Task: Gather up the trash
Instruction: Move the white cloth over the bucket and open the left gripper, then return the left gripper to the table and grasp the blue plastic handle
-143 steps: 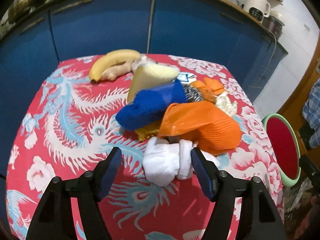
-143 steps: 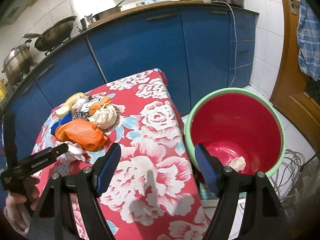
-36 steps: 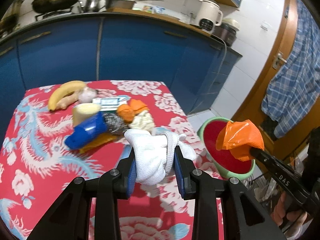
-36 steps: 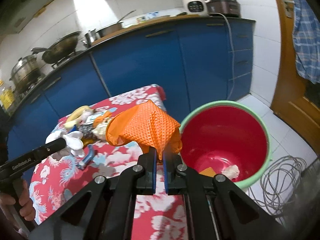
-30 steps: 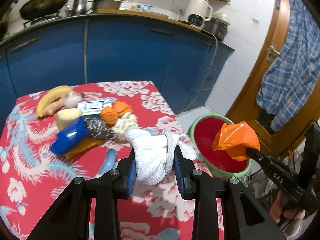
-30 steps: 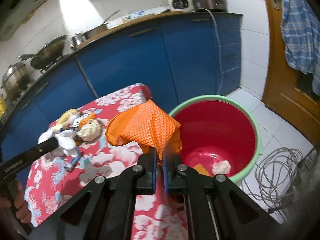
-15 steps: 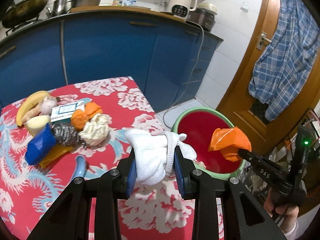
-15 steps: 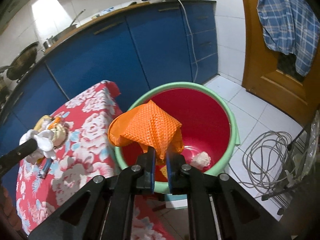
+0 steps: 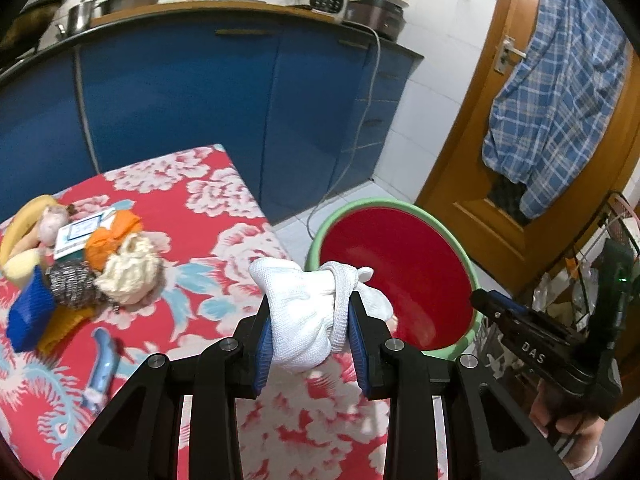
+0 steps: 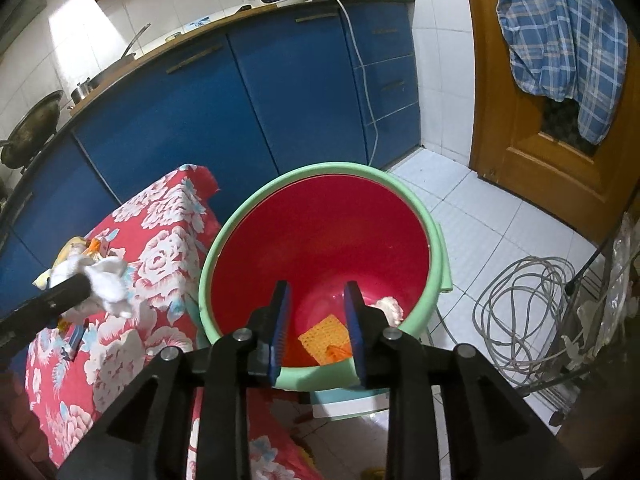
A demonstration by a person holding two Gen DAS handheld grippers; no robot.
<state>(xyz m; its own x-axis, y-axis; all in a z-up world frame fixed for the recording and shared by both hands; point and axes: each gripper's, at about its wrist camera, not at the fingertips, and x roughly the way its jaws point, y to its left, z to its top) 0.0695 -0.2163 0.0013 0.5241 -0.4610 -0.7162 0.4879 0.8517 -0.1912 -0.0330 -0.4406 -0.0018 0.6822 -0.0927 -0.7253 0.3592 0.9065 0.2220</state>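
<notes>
My left gripper (image 9: 310,316) is shut on a white cloth bundle (image 9: 308,312), held above the table's right edge next to the red bucket with a green rim (image 9: 394,280). Over that bucket (image 10: 320,248) my right gripper (image 10: 318,308) has its jaws opening with nothing between them. The orange mesh cloth (image 10: 326,338) lies at the bucket's bottom beside a pale wad (image 10: 388,306). In the right wrist view the white cloth bundle (image 10: 106,280) shows at the left.
A pile of scraps (image 9: 100,256) and a banana (image 9: 16,228) lie on the red flowered tablecloth (image 9: 224,216). A blue strip (image 9: 100,364) lies nearer. Blue cabinets (image 9: 200,100) stand behind. Coiled cable (image 10: 520,304) and a wire rack (image 10: 600,320) are right of the bucket.
My right gripper has opened and the orange mesh cloth has dropped into the bucket. My left gripper has carried the white cloth rightward toward the bucket.
</notes>
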